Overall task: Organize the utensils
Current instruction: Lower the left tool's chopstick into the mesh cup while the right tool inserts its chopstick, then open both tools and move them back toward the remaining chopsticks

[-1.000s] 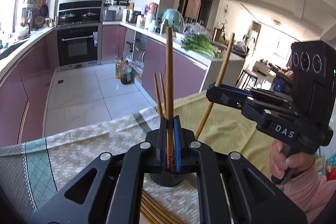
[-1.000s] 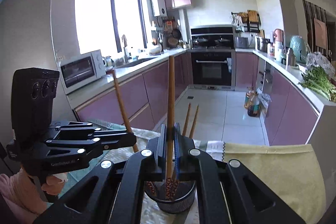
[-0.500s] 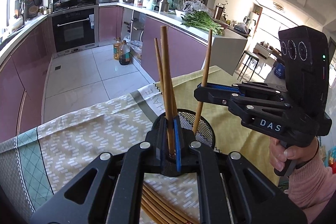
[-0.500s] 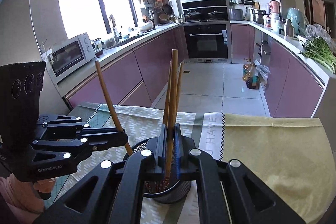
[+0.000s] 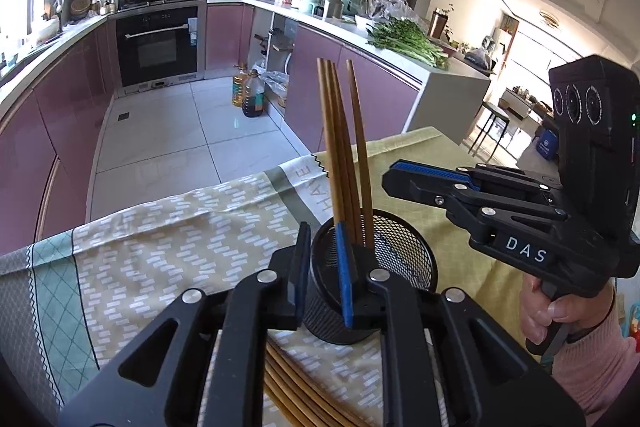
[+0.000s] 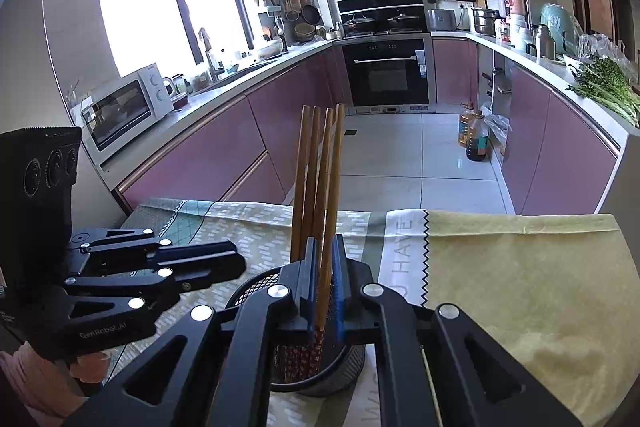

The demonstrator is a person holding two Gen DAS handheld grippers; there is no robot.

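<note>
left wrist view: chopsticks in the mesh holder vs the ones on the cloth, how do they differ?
Pose: the standing chopsticks are near upright, leaning together; the loose chopsticks lie flat.
Place: the standing chopsticks sit inside the mesh holder; the loose chopsticks rest on the tablecloth outside it.
Visibility: four standing chopsticks show; the loose chopsticks are partly hidden.
Shared: slim brown wood.

The mesh cup stands on the clothed worktop with four chopsticks rising from it, blocking a pass straight over its mouth. The right gripper hangs just beside the sticks. Loose chopsticks lie near the cup's base. The yellow cloth to the right lies bare.
</note>
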